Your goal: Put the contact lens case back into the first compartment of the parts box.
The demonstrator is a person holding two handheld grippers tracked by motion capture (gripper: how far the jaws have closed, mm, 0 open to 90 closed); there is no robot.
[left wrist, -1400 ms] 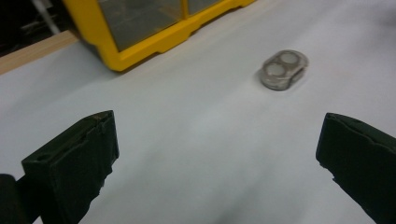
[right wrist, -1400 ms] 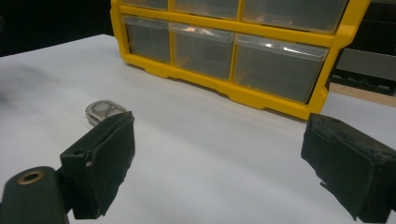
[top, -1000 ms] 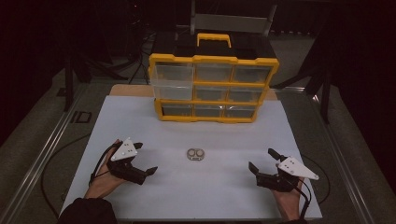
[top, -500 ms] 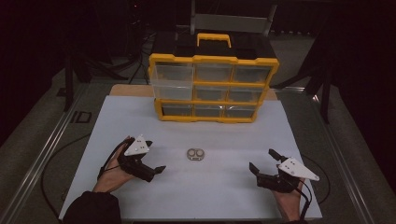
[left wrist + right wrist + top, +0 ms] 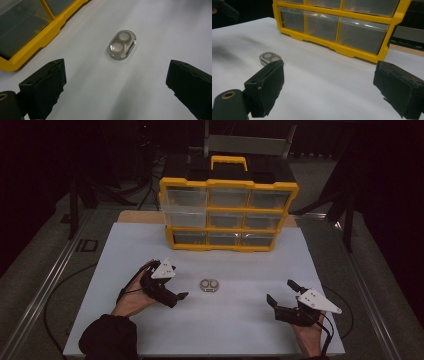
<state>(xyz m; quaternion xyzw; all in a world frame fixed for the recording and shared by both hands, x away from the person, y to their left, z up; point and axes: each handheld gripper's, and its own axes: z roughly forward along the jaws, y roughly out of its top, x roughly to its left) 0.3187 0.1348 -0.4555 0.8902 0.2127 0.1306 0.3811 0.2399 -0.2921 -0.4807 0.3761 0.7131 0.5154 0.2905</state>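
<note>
A small clear oval case with two round cells lies flat on the white mat, midway between my two grippers. My left gripper is open just left of it, jaws pointing at it. In the left gripper view the case sits ahead of the left gripper, whose wide-apart jaws hold nothing. My right gripper rests open near the front right. In the right gripper view the case lies behind the left-hand jaw of the right gripper.
A yellow drawer cabinet with clear drawers, all closed, stands at the back of the white mat. Its drawer fronts face me. Its yellow base is close on the left gripper's left. Dark floor surrounds the table.
My left gripper has moved right and slightly forward, closing in on the clear case. The right gripper and the case have stayed where they were.
</note>
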